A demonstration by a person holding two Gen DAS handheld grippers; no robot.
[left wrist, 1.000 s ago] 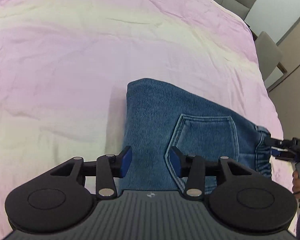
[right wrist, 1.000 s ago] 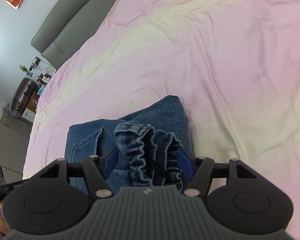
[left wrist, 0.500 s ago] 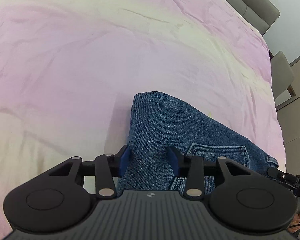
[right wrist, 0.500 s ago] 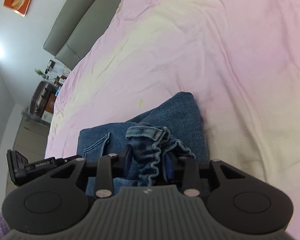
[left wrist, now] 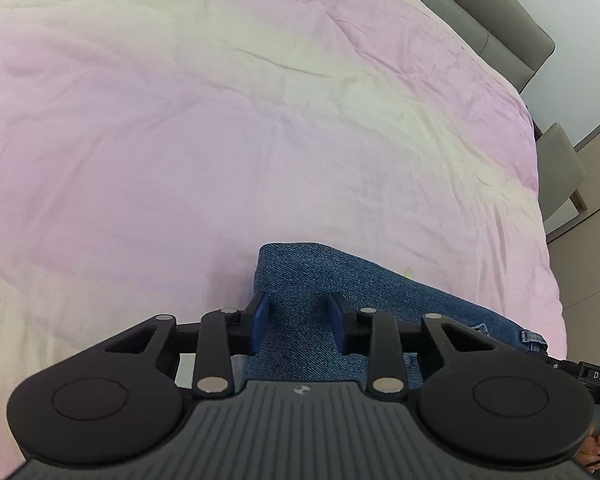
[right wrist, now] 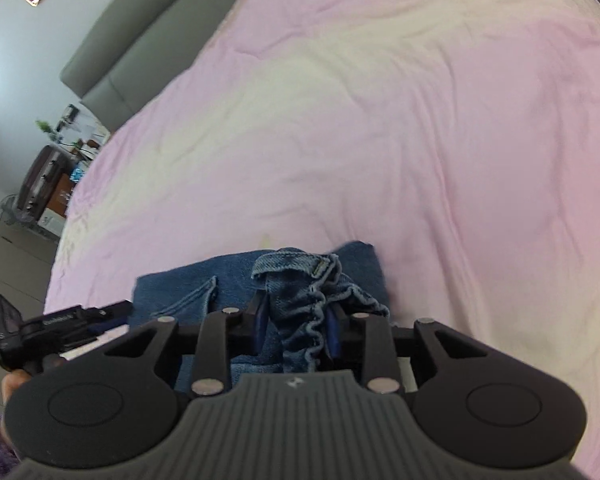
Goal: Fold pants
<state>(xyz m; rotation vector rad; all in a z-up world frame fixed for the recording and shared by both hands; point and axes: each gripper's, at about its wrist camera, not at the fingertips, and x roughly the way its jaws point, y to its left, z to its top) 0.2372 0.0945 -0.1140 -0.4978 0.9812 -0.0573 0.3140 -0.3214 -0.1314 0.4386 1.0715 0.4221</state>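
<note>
The blue denim pants (left wrist: 352, 284) lie folded into a compact bundle on the pink bed cover. My left gripper (left wrist: 300, 320) straddles the bundle's left edge, its blue pads (left wrist: 262, 316) partly closed with denim between them; whether they pinch it is unclear. My right gripper (right wrist: 296, 326) is shut on the ruffled elastic waistband (right wrist: 300, 304), which stands bunched up between its pads. The back pocket seam (right wrist: 198, 296) shows to the left of the waistband. The left gripper also shows in the right wrist view (right wrist: 60, 324), at the bundle's left side.
The pink and cream bed cover (left wrist: 220, 120) spreads far beyond the pants. A grey headboard (left wrist: 500, 12) runs along the far edge. A grey chair (left wrist: 560, 176) stands by the bed's right side. A cluttered nightstand (right wrist: 52, 176) sits far left.
The right gripper has closed from wide open onto the waistband. The left gripper has narrowed and pushed further over the denim, so less of the pants shows ahead of it.
</note>
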